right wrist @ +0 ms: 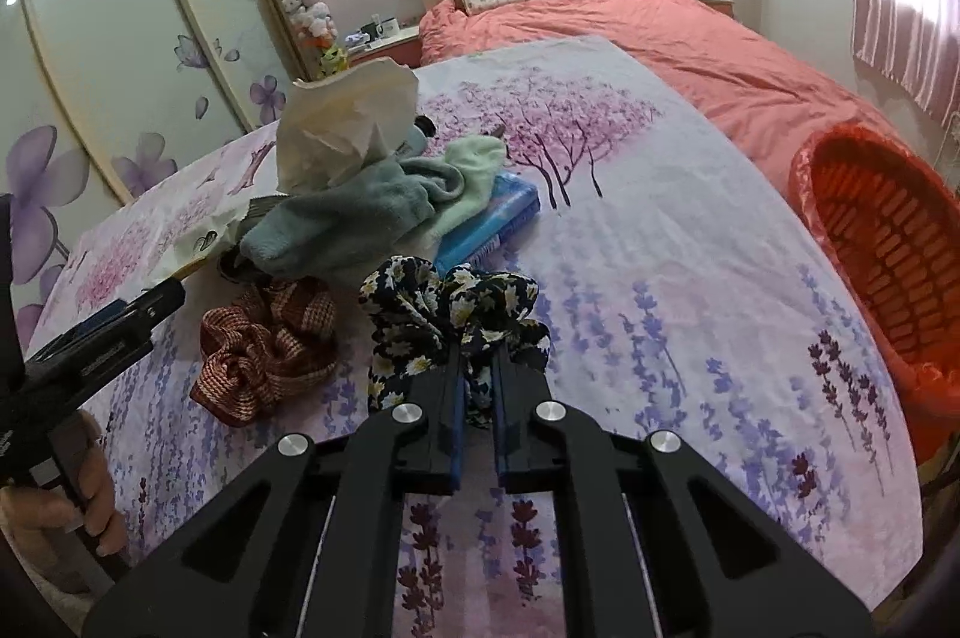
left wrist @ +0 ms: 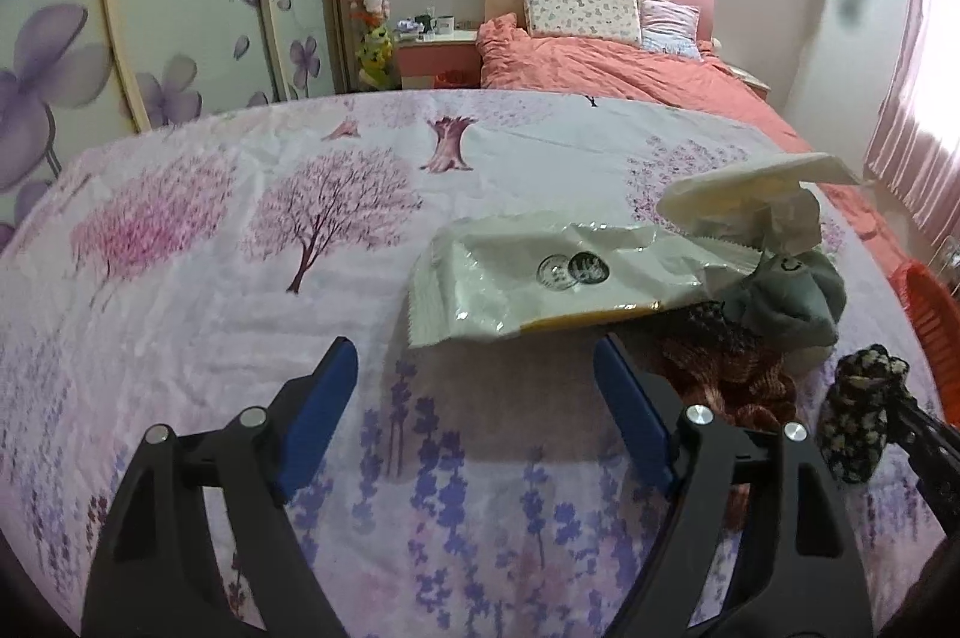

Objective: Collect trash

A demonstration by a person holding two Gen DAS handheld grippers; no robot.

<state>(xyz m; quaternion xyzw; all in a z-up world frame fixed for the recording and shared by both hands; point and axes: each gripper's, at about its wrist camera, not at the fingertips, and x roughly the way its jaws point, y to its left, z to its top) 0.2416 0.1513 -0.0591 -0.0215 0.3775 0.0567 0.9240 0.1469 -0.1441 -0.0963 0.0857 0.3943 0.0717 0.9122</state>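
A white plastic wrapper (left wrist: 528, 278) lies on the flowered cloth just ahead of my left gripper (left wrist: 474, 368), which is open and empty. A crumpled tissue (left wrist: 750, 200) sits on a grey-green sock (left wrist: 792, 296); the tissue also shows in the right wrist view (right wrist: 342, 128) on the sock (right wrist: 354, 218). My right gripper (right wrist: 477, 386) is shut on a dark floral scrunchie (right wrist: 456, 314), which also shows in the left wrist view (left wrist: 858, 416). A red-brown scrunchie (right wrist: 264, 344) lies to its left.
A blue packet (right wrist: 492, 224) lies under the sock's pale end. A red plastic basket (right wrist: 882, 242) stands beside the table at the right. A bed with a pink cover (right wrist: 690, 38) is behind, a wardrobe (left wrist: 150, 8) to the left.
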